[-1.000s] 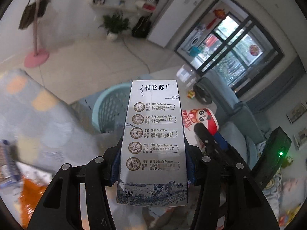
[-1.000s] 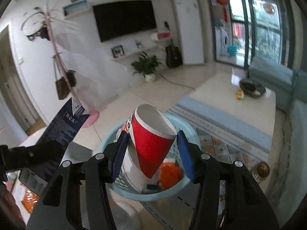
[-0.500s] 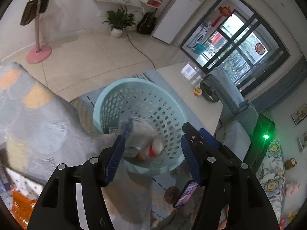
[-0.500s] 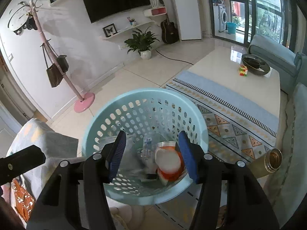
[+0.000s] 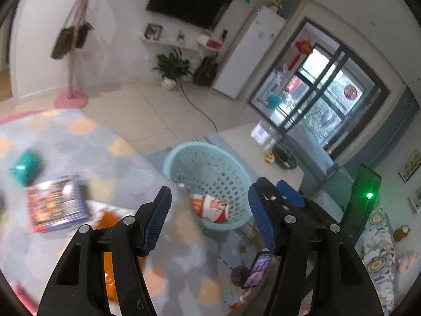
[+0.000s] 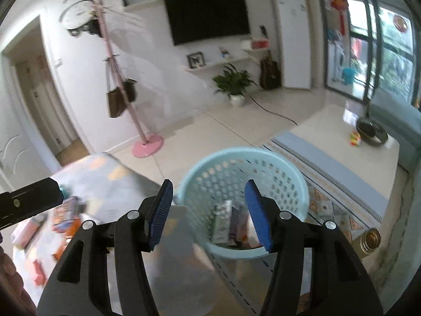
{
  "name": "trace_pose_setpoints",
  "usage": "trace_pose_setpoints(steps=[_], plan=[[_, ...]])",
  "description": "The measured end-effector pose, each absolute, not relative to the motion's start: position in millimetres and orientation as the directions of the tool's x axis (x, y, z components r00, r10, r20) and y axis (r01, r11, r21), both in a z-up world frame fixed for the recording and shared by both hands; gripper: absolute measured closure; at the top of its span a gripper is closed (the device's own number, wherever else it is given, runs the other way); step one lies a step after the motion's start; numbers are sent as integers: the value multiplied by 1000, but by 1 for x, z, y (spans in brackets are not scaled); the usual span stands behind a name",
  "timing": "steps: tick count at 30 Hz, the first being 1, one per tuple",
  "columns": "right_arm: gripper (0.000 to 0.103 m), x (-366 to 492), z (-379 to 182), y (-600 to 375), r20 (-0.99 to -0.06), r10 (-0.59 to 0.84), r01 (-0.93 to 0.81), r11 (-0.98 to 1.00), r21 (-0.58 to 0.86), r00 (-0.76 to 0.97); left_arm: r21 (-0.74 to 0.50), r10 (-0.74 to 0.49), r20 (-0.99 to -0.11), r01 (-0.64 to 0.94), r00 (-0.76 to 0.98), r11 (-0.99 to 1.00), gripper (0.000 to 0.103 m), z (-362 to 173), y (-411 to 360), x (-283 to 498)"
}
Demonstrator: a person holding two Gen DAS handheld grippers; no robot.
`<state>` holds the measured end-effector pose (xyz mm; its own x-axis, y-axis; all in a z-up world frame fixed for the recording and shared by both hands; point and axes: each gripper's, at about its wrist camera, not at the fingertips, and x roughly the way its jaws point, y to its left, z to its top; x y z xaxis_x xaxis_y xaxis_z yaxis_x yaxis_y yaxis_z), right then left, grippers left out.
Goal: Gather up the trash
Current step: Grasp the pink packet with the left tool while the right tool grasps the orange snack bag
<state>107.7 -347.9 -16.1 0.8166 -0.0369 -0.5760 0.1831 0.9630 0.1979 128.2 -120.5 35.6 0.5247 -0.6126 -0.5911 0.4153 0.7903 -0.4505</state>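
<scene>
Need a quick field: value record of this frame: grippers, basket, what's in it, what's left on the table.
left gripper: open, empty
right gripper: open, empty
basket: light blue, perforated, on the floor beside the table
basket contents: red-and-white paper cup on its side, milk carton; the rest blurred
table: patterned cloth
left on table: blue-edged packet, teal object, orange wrapper

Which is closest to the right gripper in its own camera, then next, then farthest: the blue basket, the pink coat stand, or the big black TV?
1. The blue basket, just past the open right gripper, on the floor.
2. The pink coat stand, farther back on the left, by the wall.
3. The big black TV, farthest, up on the far wall.
</scene>
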Motion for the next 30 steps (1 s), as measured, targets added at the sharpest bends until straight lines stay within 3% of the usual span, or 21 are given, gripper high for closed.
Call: trace_pose_setpoints(steps=[8,10,12,17,23,30], plan=[[42,85,15,-279,-528,97,12,980,200,844,-394,-487,-584,297,650,870,43,54,-30,78],[40,84,16,-261,-534,127,-23,980,198,836,-376,-448,-599,260,664,889,36,51,-12,68],[34,85,12,-244,-554,161,-57,978,201,817,-364,-402,-620,208,674,908,29,44,13,59],[18,90,-6,-209,-625,239,-111,965,237,743,-297,-303,-688,126,659,947,29,12,58,39],[18,100,-40,-172,-711,283,-112,954,279,643,-140,-181,-760,114,624,984,29,-22,66,32],[18,120,-62,-151,-781,228,-21,964,266,582,-77,-138,-789,126,599,989,29,-44,60,34]])
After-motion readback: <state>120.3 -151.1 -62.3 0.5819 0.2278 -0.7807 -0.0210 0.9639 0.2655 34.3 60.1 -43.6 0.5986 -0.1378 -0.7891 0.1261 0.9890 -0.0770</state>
